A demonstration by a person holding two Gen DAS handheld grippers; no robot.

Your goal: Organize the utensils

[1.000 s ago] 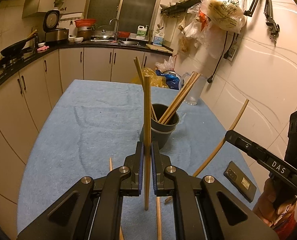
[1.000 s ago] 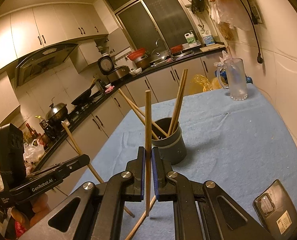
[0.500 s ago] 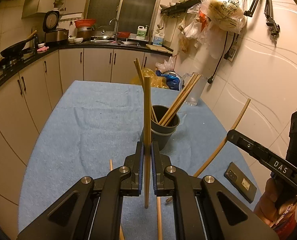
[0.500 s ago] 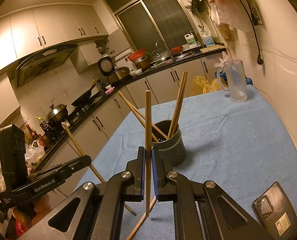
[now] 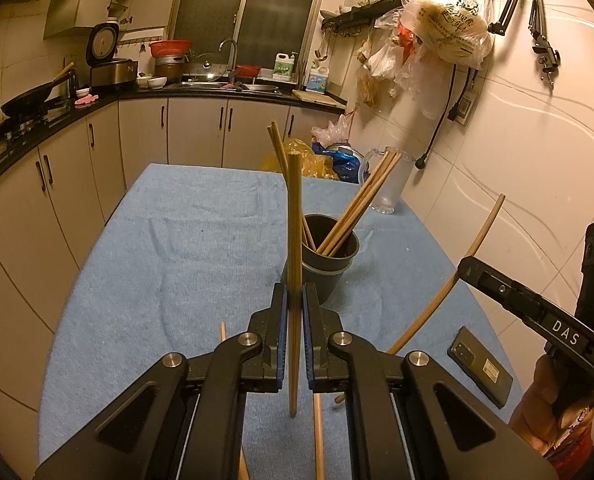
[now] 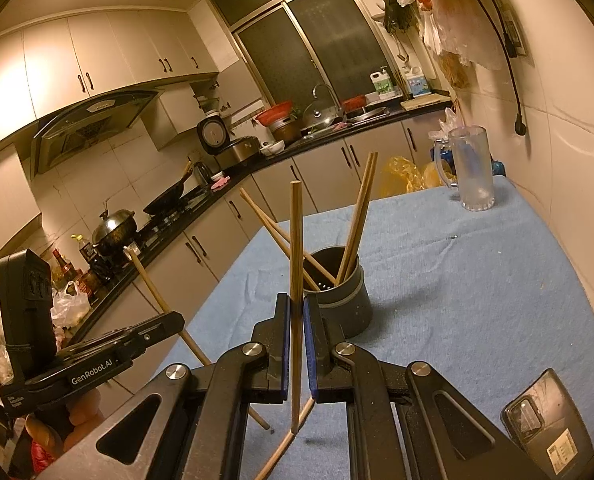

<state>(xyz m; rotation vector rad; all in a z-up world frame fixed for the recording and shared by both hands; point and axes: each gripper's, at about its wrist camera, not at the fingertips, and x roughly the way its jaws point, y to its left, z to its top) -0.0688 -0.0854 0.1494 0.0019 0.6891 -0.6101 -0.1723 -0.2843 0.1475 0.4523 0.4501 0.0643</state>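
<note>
Chopsticks: 4 in grey holder point(image 5: 325, 264), 2 loose on surface point(image 5: 177, 248). L gripper point(image 5: 293, 336) & R gripper point(image 6: 296, 344) fingers each pinching 1 upright chopstick point(image 5: 294, 220).

My two wrist views look down the blue-towelled table point(image 5: 145, 264) from its near edge; both share the dark grey utensil cup point(image 5: 329, 256) point(image 6: 343, 300) close ahead.
</note>
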